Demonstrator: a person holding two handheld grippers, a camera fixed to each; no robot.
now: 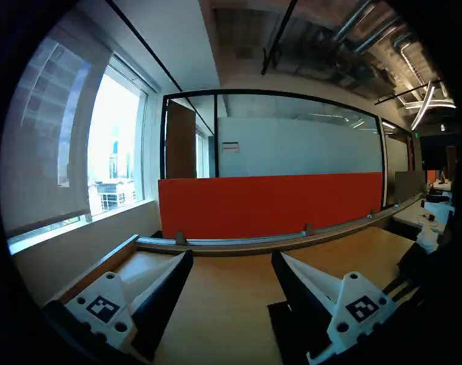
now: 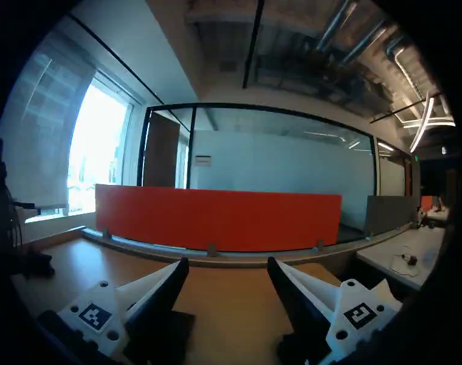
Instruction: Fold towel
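Note:
My left gripper (image 1: 232,255) is open above a wooden desk (image 1: 231,304), its two white-and-black fingers spread wide with nothing between them. My right gripper (image 2: 228,263) is also open over the wooden desk (image 2: 231,310), fingers apart and holding nothing. Both point level toward the orange divider panel at the desk's far edge. A dark flat shape (image 1: 282,325) lies on the desk under the left gripper's right finger, and a similar dark patch (image 2: 176,328) lies under the right gripper's fingers; I cannot tell what they are.
An orange divider panel (image 1: 270,204) on a metal rail closes the desk's far side, also seen as the orange panel (image 2: 219,218). Bright windows (image 1: 112,155) stand on the left. Neighbouring desks with small items (image 2: 407,258) sit to the right. A dark object (image 2: 12,243) stands at the left edge.

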